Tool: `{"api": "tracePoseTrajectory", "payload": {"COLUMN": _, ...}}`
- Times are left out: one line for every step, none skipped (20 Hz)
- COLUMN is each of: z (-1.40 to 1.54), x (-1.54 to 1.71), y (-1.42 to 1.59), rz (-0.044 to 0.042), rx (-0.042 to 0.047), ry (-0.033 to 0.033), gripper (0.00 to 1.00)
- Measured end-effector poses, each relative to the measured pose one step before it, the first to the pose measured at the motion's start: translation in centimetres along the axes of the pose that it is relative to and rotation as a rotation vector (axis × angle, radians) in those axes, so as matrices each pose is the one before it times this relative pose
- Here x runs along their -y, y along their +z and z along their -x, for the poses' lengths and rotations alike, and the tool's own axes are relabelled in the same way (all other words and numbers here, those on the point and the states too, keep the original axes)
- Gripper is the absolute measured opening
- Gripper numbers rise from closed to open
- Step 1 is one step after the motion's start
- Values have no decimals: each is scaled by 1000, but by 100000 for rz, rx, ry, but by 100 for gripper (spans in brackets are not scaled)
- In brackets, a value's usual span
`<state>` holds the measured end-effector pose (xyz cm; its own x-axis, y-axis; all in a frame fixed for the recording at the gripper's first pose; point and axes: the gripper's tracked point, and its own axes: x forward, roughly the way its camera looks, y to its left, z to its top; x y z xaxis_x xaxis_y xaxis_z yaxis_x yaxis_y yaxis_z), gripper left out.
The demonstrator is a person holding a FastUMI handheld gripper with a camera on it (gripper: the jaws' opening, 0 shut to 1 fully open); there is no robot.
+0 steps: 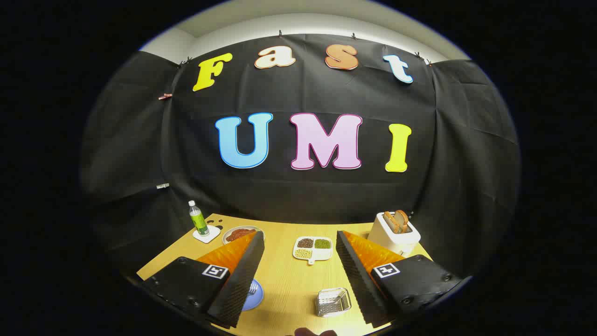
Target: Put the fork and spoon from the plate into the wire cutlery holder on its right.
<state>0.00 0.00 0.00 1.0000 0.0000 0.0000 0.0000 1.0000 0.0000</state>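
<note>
My gripper [298, 273] hangs above the wooden table [284, 280] with its two fingers spread wide and nothing between them. A blue plate [254, 295] peeks out from under the left finger, with fork tines [253, 288] showing on it; the spoon is hidden. The wire cutlery holder [332, 302] stands on the table to the plate's right, low between the fingers and nearer the right one.
Beyond the fingers lie a white divided dish of beans [313, 248], a plate of food [240, 233], a bottle on a coaster [198, 219] and a white toaster with bread [395, 229]. A fingertip of a person [311, 332] shows at the near table edge.
</note>
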Motion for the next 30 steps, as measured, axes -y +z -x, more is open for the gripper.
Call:
{"api": "tracePoseTrajectory", "payload": {"z": -23, "x": -23, "y": -74, "rz": 163, "rx": -154, "ry": 157, "gripper": 97}}
{"api": "tracePoseTrajectory", "payload": {"z": -39, "x": -103, "y": -81, "rz": 92, "rx": -271, "ry": 119, "gripper": 97}}
{"api": "tracePoseTrajectory", "payload": {"z": -19, "x": -67, "y": -83, "rz": 38, "rx": -156, "ry": 186, "gripper": 97}}
{"api": "tracePoseTrajectory", "payload": {"z": 22, "x": -71, "y": -5, "rz": 100, "rx": -87, "ry": 152, "gripper": 97}}
{"api": "tracePoseTrajectory", "payload": {"z": -19, "x": -64, "y": -3, "rz": 82, "rx": -190, "ry": 203, "gripper": 96}}
{"api": "tracePoseTrajectory", "payload": {"z": 7, "x": -111, "y": -68, "rz": 52, "rx": -57, "ry": 259, "gripper": 97}}
{"api": "tracePoseTrajectory", "payload": {"z": -68, "x": -39, "y": 46, "rz": 59, "rx": 2, "ry": 82, "gripper": 96}}
{"api": "tracePoseTrajectory", "payload": {"z": 29, "x": -38, "y": -61, "rz": 53, "rx": -14, "ry": 180, "gripper": 97}}
{"api": "tracePoseTrajectory", "payload": {"z": -54, "x": -42, "y": -19, "rz": -4, "rx": -93, "ry": 73, "gripper": 97}}
{"api": "tracePoseTrajectory", "payload": {"z": -71, "x": 27, "y": -40, "rz": -75, "rx": -186, "ry": -10, "gripper": 97}}
{"api": "tracePoseTrajectory", "payload": {"z": 27, "x": 42, "y": -50, "rz": -119, "rx": -78, "ry": -10, "gripper": 97}}
{"api": "tracePoseTrajectory", "payload": {"z": -96, "x": 9, "y": -22, "rz": -30, "rx": -46, "ry": -127, "gripper": 96}}
{"api": "tracePoseTrajectory", "payload": {"z": -39, "x": 25, "y": 3, "rz": 34, "rx": -143, "ry": -136, "gripper": 96}}
{"api": "tracePoseTrajectory", "payload": {"z": -28, "x": 64, "y": -64, "rz": -3, "rx": -122, "ry": -106, "gripper": 96}}
{"api": "tracePoseTrajectory", "payload": {"z": -58, "x": 42, "y": -16, "rz": -81, "rx": -91, "ry": -166, "gripper": 97}}
{"api": "tracePoseTrajectory", "payload": {"z": -60, "x": 12, "y": -31, "rz": -128, "rx": -127, "ry": -119, "gripper": 96}}
{"api": "tracePoseTrajectory", "payload": {"z": -38, "x": 27, "y": 15, "rz": -69, "rx": -176, "ry": -78, "gripper": 96}}
{"api": "tracePoseTrajectory", "payload": {"z": -52, "x": -34, "y": -124, "rz": -150, "rx": -251, "ry": 162, "gripper": 96}}
{"api": "tracePoseTrajectory", "payload": {"z": -88, "x": -72, "y": -86, "rz": -524, "rx": -419, "ry": 415, "gripper": 96}}
{"api": "tracePoseTrajectory", "payload": {"z": -162, "x": -357, "y": -377, "rz": -485, "rx": -1558, "ry": 1285, "gripper": 97}}
{"api": "tracePoseTrajectory", "payload": {"z": -98, "x": -223, "y": -290, "rz": 140, "rx": -1162, "ry": 461, "gripper": 97}}
{"api": "tracePoseTrajectory", "payload": {"z": -206, "x": -19, "y": -126, "rz": 417, "rx": -775, "ry": 371, "gripper": 97}}
{"api": "tracePoseTrajectory", "payload": {"z": -169, "x": -172, "y": -2, "rz": 141, "rx": -356, "ry": 258, "gripper": 97}}
{"api": "tracePoseTrajectory", "payload": {"z": -209, "x": -186, "y": -125, "rz": 6, "rx": -392, "ry": 128, "gripper": 97}}
{"api": "tracePoseTrajectory", "payload": {"z": -220, "x": -295, "y": -295, "rz": 108, "rx": -874, "ry": 307, "gripper": 97}}
{"api": "tracePoseTrajectory", "payload": {"z": -299, "x": -319, "y": -339, "rz": 103, "rx": -974, "ry": 282, "gripper": 97}}
{"api": "tracePoseTrajectory", "payload": {"z": -295, "x": -303, "y": -341, "rz": 384, "rx": -1285, "ry": 252, "gripper": 97}}
{"api": "tracePoseTrajectory", "payload": {"z": -285, "x": -322, "y": -456, "rz": 613, "rx": -1070, "ry": 313, "gripper": 97}}
{"api": "tracePoseTrajectory", "payload": {"z": -263, "x": -298, "y": -270, "rz": 847, "rx": -775, "ry": 174, "gripper": 97}}
{"api": "tracePoseTrajectory", "payload": {"z": -348, "x": -320, "y": -430, "rz": 1060, "rx": -771, "ry": 210, "gripper": 96}}
